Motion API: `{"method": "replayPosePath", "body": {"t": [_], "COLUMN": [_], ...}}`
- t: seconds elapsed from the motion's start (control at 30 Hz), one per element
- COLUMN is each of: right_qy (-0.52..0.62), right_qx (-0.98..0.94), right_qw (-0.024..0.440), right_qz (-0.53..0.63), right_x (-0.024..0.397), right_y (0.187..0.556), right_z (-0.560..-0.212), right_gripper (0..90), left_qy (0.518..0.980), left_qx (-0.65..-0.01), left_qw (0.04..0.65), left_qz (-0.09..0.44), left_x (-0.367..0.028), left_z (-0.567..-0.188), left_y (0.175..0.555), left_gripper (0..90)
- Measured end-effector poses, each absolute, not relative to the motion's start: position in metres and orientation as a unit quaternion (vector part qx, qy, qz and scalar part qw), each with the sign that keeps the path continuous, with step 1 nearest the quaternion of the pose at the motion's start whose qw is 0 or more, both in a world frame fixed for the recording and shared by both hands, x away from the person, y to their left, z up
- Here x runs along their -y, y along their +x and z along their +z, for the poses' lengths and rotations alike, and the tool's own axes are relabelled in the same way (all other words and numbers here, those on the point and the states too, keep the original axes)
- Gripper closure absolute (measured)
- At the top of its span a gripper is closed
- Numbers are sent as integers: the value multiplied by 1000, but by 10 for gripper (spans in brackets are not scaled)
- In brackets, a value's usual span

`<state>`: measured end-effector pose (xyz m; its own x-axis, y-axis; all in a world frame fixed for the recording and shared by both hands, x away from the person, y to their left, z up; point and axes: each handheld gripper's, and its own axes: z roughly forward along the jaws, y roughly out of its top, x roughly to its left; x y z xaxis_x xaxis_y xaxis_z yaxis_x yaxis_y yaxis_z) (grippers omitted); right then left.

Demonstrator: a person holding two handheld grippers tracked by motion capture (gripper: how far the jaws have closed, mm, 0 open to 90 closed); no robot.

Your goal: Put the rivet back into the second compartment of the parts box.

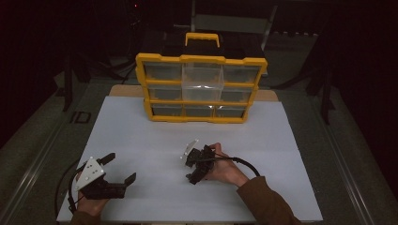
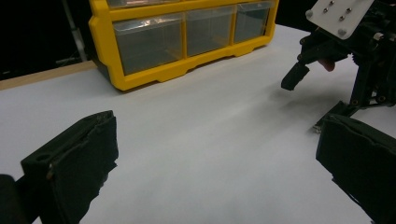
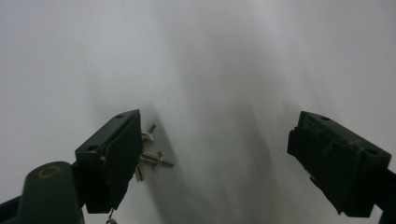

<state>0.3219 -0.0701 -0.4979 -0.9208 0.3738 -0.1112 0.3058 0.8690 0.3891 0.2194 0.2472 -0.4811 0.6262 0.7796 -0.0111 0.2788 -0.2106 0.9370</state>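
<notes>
Bench point(image 1: 141, 136) with a white top carries a yellow drawer organizer point(image 1: 201, 88) at its far side in the high view. The left gripper point(image 1: 121, 168) rests near the front left corner with its jaws wide apart and nothing between them. The right gripper point(image 1: 192, 165) is held near the middle, pointing down at the bench.

From the left gripper view, its two black jaws stand apart over the bare white surface, the organizer point(image 2: 187, 42) is ahead, and the right gripper point(image 2: 317, 98) is at the right, its tips close to the bench.

From the right gripper view, the jaws are wide apart. Small metal screws point(image 3: 150, 156) lie on the bench, just beside the left jaw, not clamped.
</notes>
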Motion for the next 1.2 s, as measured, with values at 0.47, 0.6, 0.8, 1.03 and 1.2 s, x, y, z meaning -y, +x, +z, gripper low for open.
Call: {"method": "replayPosePath", "body": {"t": [0.47, 0.6, 0.8, 1.03, 1.2], "right_qy": [192, 203, 212, 201, 194], "right_qx": [-963, -959, -959, -963, -965], "right_qw": [85, 85, 72, 62, 46], "right_qz": [170, 176, 177, 169, 171], "right_x": [84, 90, 94, 93, 93], "right_y": [326, 329, 328, 325, 324], "right_z": [-498, -495, -495, -500, -498], "right_gripper": [166, 190, 243, 449, 613], "left_qy": [740, 741, 741, 741, 742], "left_qx": [-358, -358, -358, -358, -358], "left_qw": [515, 514, 514, 513, 513], "left_qz": [242, 243, 243, 242, 242], "left_x": [-247, -247, -247, -247, -247], "left_z": [-481, -481, -481, -481, -482], "left_y": [220, 220, 220, 220, 220], "left_gripper": [0, 0, 0, 0, 0]}}
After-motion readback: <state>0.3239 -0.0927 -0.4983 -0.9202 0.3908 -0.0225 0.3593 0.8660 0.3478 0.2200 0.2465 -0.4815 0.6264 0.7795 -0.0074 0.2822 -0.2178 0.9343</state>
